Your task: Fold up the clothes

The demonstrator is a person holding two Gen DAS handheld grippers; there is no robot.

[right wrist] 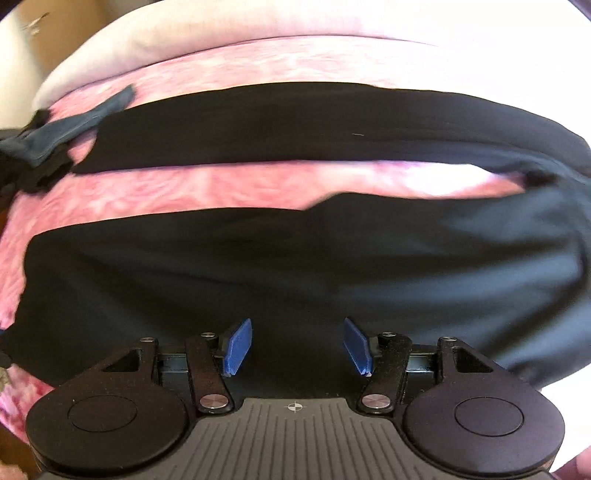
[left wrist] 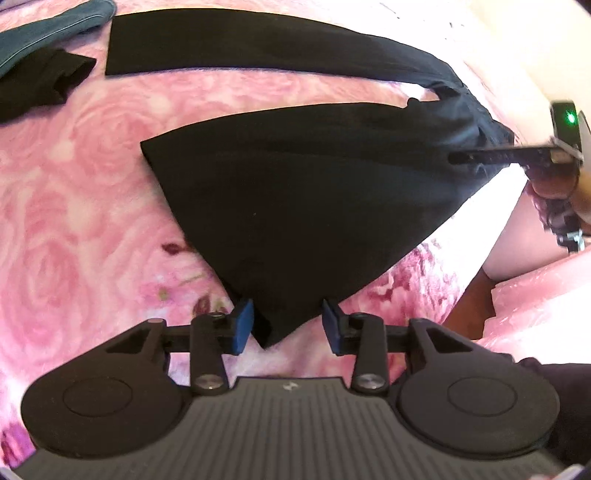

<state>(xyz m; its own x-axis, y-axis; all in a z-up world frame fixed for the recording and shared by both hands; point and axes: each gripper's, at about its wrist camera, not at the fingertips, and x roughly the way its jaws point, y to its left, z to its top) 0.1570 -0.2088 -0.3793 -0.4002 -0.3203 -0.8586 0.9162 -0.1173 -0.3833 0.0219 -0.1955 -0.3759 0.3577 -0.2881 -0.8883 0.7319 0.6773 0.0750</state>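
1. Pink rose-patterned bedding (left wrist: 92, 177) covers the whole surface under both cameras.
2. Black trousers (left wrist: 295, 192) lie spread on it, two legs running side by side with a strip of pink showing between them.
3. From the left wrist camera, the far leg (left wrist: 258, 40) stretches across 12 o'clock, and the near leg narrows to a corner at 6 o'clock.
4. That corner sits between the blue pads of the left gripper (left wrist: 288, 325); its jaws stand apart and are not pinching the cloth.
5. At 10 o'clock lie a small black garment (left wrist: 40, 85) and a grey-blue garment (left wrist: 48, 29), touching each other.
6. At 3 o'clock the right gripper (left wrist: 480, 157) reaches edge-on over the trousers' waist end; its jaws cannot be judged from here.
7. From the right wrist camera, the right gripper's (right wrist: 295, 345) jaws are wide apart over the near leg (right wrist: 295, 266), holding nothing.
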